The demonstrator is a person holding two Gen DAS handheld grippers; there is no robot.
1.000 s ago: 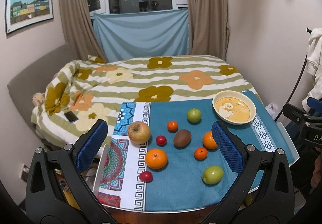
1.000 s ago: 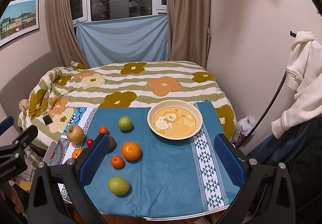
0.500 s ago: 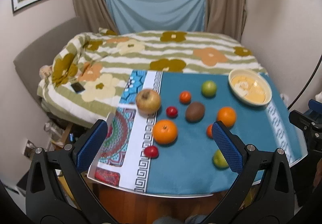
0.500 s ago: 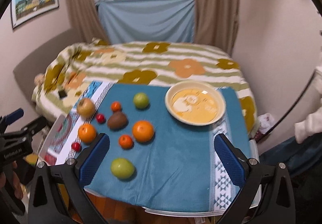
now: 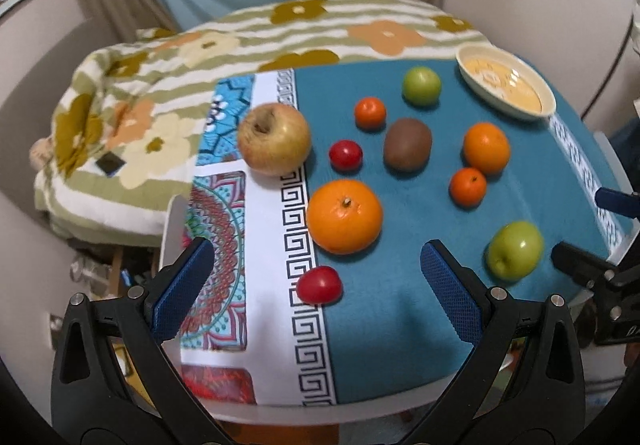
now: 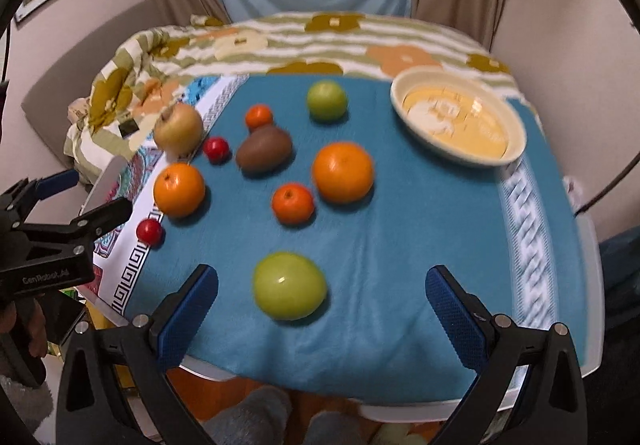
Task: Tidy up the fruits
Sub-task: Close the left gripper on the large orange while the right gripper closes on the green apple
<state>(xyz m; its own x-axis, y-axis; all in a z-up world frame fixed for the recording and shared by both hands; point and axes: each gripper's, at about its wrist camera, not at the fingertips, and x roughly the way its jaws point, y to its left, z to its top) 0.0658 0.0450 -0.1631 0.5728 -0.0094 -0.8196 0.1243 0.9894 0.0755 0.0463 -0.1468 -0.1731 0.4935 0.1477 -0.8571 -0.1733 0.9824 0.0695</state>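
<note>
Left gripper [image 5: 316, 277]: jaws wide open, holding nothing, hovering over the near edge of the surface [image 5: 404, 401]. Small red fruit [image 5: 319, 285] sits between the blue pads, lower centre of frame, on the patterned border of the cloth [image 5: 400, 325].

Right gripper [image 6: 322, 301]: jaws wide open too, nothing held. Green apple [image 6: 290, 285] sits between the pads, lower centre of right view, resting on the blue cloth.

Fruit layout, left view:
- Big orange [image 5: 344, 216] centre frame, just above the small red fruit.
- Yellowish apple [image 5: 274, 139] upper left of the fruit group, on the white strip of cloth.
- Second small red fruit [image 5: 345, 154] just right of that apple.
- Kiwi [image 5: 407, 144] centre, small tangerine [image 5: 370, 113] above-left of it.
- Second green apple [image 5: 421, 86] at top of the group, near the bowl.
- Second orange [image 5: 486, 148] right of kiwi, second tangerine [image 5: 467, 186] just below it.

All fruit loose on the cloth, none touching another as far as visible.

Bowl [image 5: 544, 112] upper right of frame, yellow inside with a printed picture, no fruit in it. Same in right view, upper right.

Striped flowered bed [image 5: 280, 29] behind the surface. Left gripper visible at left edge of right view; right gripper at right edge of left view. Some motion blur in both frames.
</note>
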